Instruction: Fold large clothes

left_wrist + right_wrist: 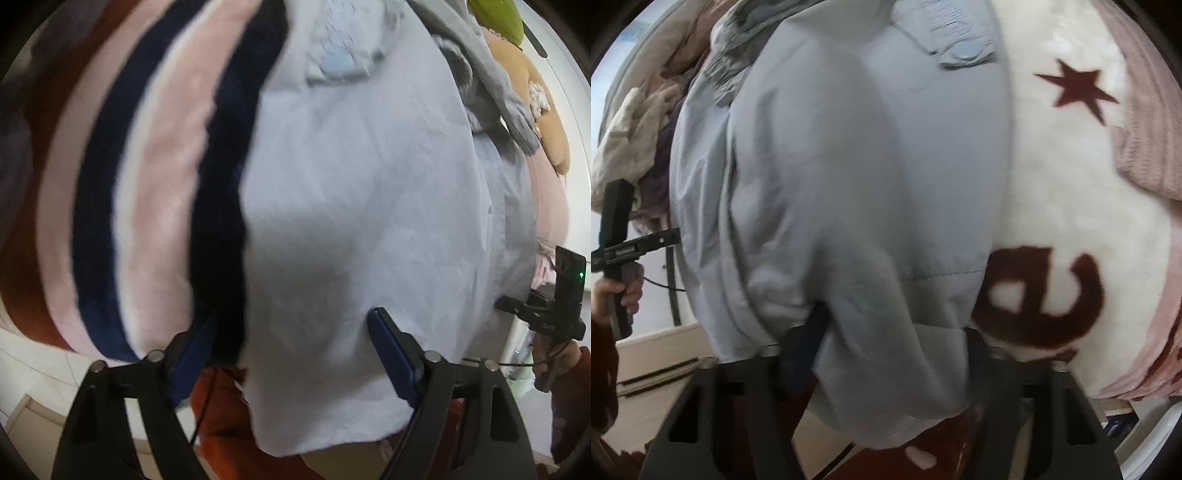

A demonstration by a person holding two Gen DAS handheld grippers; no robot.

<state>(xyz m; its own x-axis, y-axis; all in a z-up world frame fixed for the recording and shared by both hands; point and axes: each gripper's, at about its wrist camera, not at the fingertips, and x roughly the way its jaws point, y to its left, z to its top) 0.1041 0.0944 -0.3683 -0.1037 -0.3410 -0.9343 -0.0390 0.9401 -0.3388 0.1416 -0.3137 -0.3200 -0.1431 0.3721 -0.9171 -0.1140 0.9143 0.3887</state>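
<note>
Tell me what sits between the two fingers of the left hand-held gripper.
In the left wrist view, the light blue jacket's hem edge lies between the open left hand-held gripper's fingers, over the striped fleece blanket.

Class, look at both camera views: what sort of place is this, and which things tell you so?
Probably a bedroom at home. A pale blue jacket lies on a plush striped blanket, another blanket with a red star shows in the right view, and crumpled clothes are piled behind.

A dark red letter "e" (1045, 295) and a star (1075, 90) mark the cream blanket (1052, 192); nothing else is legible.
</note>
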